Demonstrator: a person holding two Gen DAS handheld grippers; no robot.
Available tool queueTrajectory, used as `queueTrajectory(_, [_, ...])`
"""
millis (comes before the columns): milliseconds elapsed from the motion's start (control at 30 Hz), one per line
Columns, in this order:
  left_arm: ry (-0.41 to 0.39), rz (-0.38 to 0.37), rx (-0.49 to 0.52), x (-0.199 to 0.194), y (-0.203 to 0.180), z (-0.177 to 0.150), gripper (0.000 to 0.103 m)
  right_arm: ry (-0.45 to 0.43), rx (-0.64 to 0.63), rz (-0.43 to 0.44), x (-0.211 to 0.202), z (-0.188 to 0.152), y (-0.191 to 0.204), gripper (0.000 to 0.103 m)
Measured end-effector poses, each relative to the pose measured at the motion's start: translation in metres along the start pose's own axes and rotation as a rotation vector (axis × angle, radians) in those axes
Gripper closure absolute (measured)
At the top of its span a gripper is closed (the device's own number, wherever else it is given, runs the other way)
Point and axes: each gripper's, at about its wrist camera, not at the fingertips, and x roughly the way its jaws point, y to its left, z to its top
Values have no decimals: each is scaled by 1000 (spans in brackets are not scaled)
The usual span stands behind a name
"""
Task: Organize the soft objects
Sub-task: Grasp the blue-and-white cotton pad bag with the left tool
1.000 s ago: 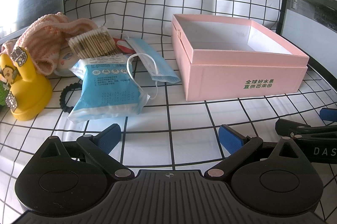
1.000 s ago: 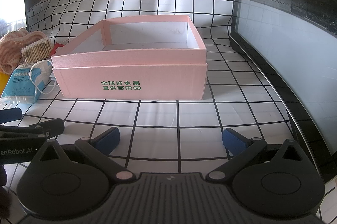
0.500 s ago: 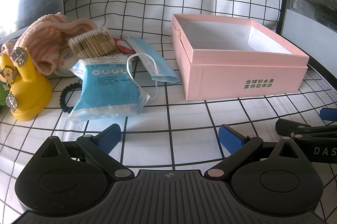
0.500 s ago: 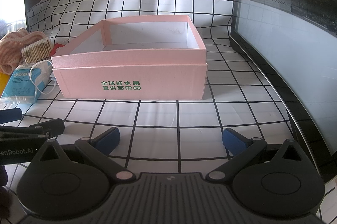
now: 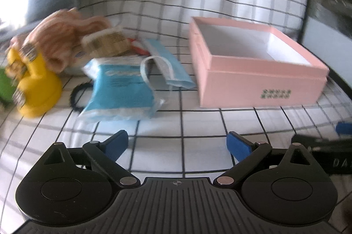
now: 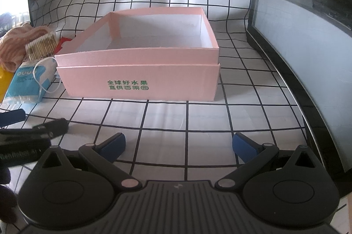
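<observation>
The soft things lie in a loose heap on the checked cloth of the table (image 5: 198, 124), left of the open pink cardboard box (image 5: 259, 88), which looks empty. Nearest the left gripper (image 5: 177, 141) is a blue-and-white plastic pack of tissues or wipes (image 5: 121, 91) — probably light, squashy and a bit slick, so best pinched across its short width near the middle. Draped over it is a pale blue face mask (image 5: 169, 64), limp and nearly weightless; its ear loop would likely slip, so take the pleated body. Behind sit a peach striped knitted cloth (image 5: 63, 35) and a bundle of cotton swabs (image 5: 107, 42). The jaws of both the left gripper and the right gripper (image 6: 178, 146) stand apart, holding nothing — neither touches the pile.
</observation>
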Motion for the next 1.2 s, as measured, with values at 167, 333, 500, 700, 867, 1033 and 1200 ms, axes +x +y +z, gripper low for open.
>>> queueTrajectory(167, [-80, 10, -162, -39, 48, 30, 4, 31, -6, 2, -2, 3, -1, 0])
queueTrajectory(333, [54, -78, -348, -12, 119, 74, 5, 43, -26, 21, -4, 2, -4, 3])
queueTrajectory(500, [115, -74, -296, 21, 117, 103, 26, 71, -31, 38, -26, -1, 4, 10])
queueTrajectory(700, [242, -115, -256, 62, 98, 102, 31, -26, -65, -84, -86, -9, 25, 10])
queueTrajectory(867, [250, -160, -132, 75, 78, 91, 32, -29, -50, -125, -123, -16, 38, 10])
queueTrajectory(1033, [213, -163, -107, 66, 79, 86, 53, -116, -207, -155, -145, -20, 52, 10])
queueTrajectory(1200, [151, -139, -90, 10, 106, 70, 55, -161, -294, -41, -134, 11, 53, 13])
